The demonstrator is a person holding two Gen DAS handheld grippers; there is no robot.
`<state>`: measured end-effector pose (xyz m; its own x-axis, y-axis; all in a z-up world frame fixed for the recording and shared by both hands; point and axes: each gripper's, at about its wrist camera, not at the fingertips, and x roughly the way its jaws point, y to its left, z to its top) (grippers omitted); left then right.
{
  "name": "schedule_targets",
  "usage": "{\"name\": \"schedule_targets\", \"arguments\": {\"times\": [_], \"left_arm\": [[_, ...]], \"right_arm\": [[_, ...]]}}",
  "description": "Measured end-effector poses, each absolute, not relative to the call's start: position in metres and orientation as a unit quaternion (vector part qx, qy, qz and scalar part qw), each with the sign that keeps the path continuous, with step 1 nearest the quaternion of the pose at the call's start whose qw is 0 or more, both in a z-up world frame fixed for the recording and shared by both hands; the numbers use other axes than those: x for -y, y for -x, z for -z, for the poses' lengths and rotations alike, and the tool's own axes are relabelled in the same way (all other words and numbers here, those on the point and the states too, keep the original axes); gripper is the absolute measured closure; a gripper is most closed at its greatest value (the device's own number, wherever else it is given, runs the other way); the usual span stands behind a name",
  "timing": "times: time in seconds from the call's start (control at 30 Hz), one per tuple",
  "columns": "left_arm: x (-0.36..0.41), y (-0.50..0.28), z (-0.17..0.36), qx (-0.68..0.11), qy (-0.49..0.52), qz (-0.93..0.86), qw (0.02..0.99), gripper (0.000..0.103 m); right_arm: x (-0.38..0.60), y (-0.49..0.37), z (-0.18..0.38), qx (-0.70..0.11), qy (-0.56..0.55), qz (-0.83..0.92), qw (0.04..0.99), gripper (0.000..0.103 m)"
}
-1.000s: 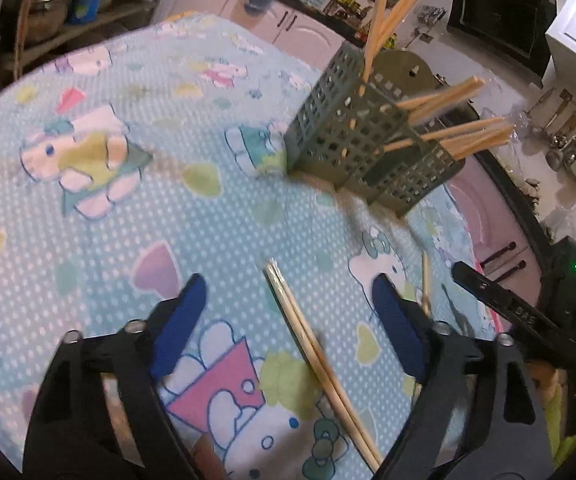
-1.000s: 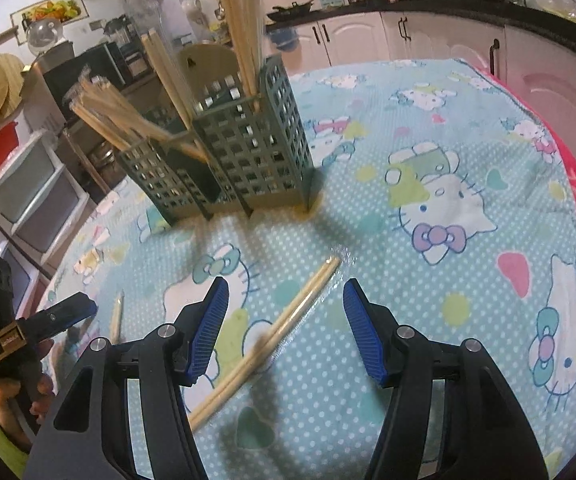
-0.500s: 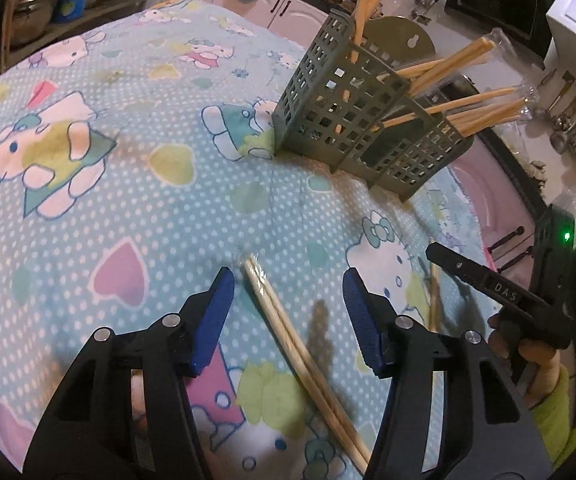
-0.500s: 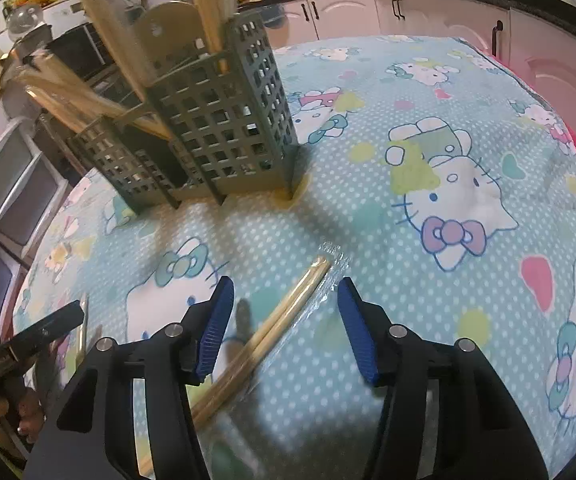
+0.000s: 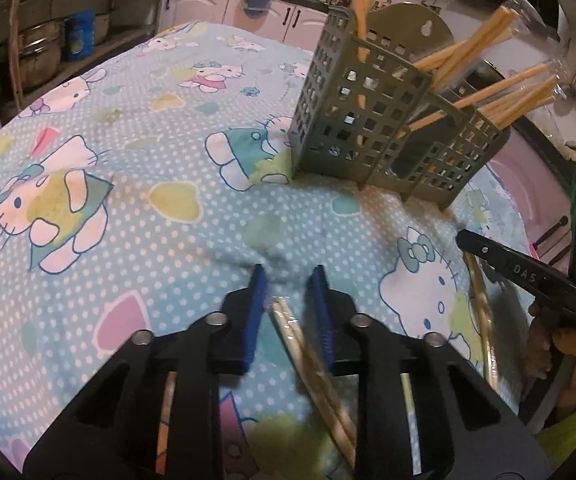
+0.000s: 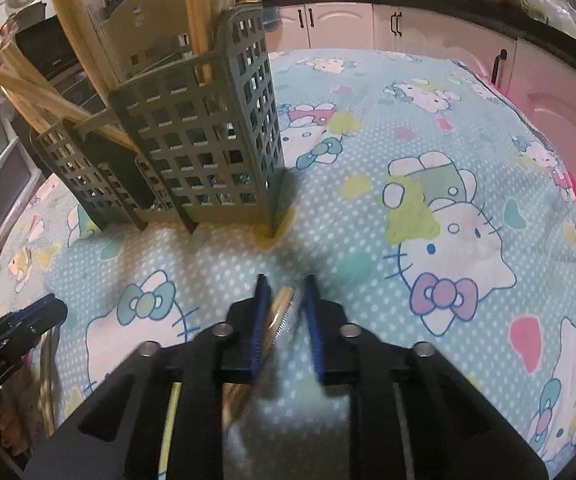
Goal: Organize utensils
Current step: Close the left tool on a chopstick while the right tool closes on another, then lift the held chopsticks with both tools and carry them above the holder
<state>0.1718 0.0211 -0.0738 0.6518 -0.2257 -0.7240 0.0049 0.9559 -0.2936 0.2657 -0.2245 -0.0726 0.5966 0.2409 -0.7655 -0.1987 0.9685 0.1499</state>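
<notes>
Straddling wrapped chopsticks [image 5: 288, 322], left gripper [image 5: 288, 276] low, jaws narrowed.

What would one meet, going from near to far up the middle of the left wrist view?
left tongs → Hello Kitty tablecloth → green utensil holder → white cabinet doors

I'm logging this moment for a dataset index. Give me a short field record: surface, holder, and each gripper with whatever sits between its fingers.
surface: cartoon-print tablecloth
holder: grey-green lattice utensil holder, upright on the cloth
holder contents: stored chopsticks, leaning out of the top
left gripper: narrowly open, straddling the left chopstick pair
right gripper: narrowly open, straddling the right chopstick pair
grasp: a gap shows beside each pair, so neither looks clamped
</notes>
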Motion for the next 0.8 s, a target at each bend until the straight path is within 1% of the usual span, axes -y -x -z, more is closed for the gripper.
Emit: {"name": "schedule_targets", "arguments": {"times": [0.03, 0.13, 0.27, 0.4, 0.8], "left_arm": [[-0.024, -0.173, 0.074, -0.413, 0.139, 0.064, 0.898, 0.096], [-0.030, -0.175, 0.073, -0.415, 0.158, 0.073, 0.893, 0.099], [-0.035, -0.174, 0.067, -0.410, 0.189, 0.095, 0.888, 0.100], [-0.040, -0.173, 0.052, -0.394, 0.202, 0.107, 0.890, 0.100], [-0.041, -0.157, -0.023, -0.316, 0.205, 0.142, 0.915, 0.101]], "right_arm": [[0.226, -0.266, 0.072, -0.432, -0.030, -0.126, 0.893, 0.091], [0.233, -0.266, 0.069, -0.429, -0.051, -0.133, 0.892, 0.093], [0.240, -0.258, 0.058, -0.418, -0.083, -0.150, 0.892, 0.095], [0.242, -0.247, 0.039, -0.395, -0.087, -0.165, 0.899, 0.096], [0.248, -0.206, -0.045, -0.297, -0.088, -0.216, 0.926, 0.097]]}}
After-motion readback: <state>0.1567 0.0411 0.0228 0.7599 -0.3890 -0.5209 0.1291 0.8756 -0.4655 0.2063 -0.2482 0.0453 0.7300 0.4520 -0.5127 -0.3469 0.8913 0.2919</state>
